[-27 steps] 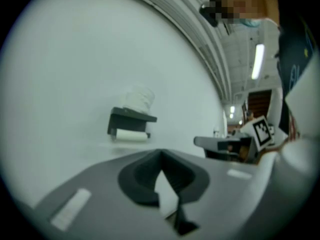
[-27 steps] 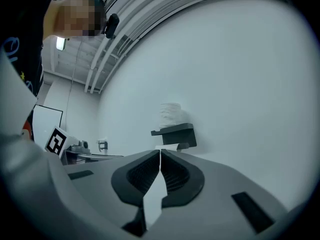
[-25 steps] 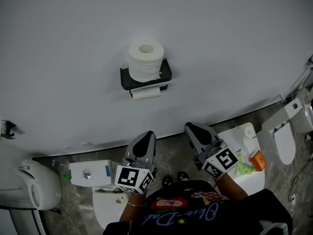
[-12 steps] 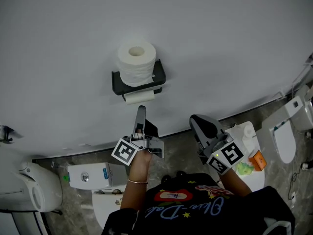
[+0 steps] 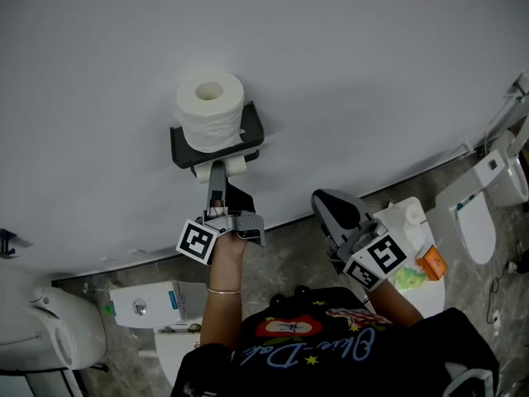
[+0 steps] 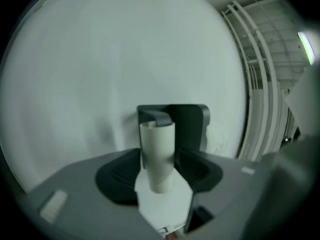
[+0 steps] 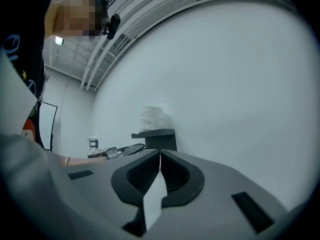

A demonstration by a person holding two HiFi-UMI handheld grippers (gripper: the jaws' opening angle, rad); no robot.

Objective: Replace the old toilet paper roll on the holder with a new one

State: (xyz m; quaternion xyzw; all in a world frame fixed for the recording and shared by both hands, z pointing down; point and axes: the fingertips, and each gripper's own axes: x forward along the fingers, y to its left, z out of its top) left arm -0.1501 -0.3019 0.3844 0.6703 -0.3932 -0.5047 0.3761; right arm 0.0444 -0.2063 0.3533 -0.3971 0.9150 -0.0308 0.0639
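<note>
My left hand-held gripper has its jaws drawn in around the old roll, a bare, nearly spent cardboard tube. The dark pads sit against both sides of the tube, which I read as a grip. In the left gripper view the tube's long axis runs from 12 to 6 o'clock. Its 12 o'clock end is tucked under the hooked arm of the black holder, and its 6 o'clock end looks free.

In the head view the old roll lies level along the grey wall, axis from 9 to 3 o'clock, just below the holder's shelf. The left hand-held gripper reaches it from 6 o'clock.

The new roll, full and white, stands on end on that shelf, at 12 o'clock from the old roll. Its hollow core points up towards my head camera, so its axis is crosswise to the old tube's.

My right hand-held gripper has its jaws pressed together with nothing between them. In the head view it hangs at about 4 o'clock from the holder, well apart from it.

I judge the task barely begun, since the old roll is not yet off the holder. Left to do: slide it off the arm, set it aside, lift the new roll down, turn it level and thread it on.
</note>
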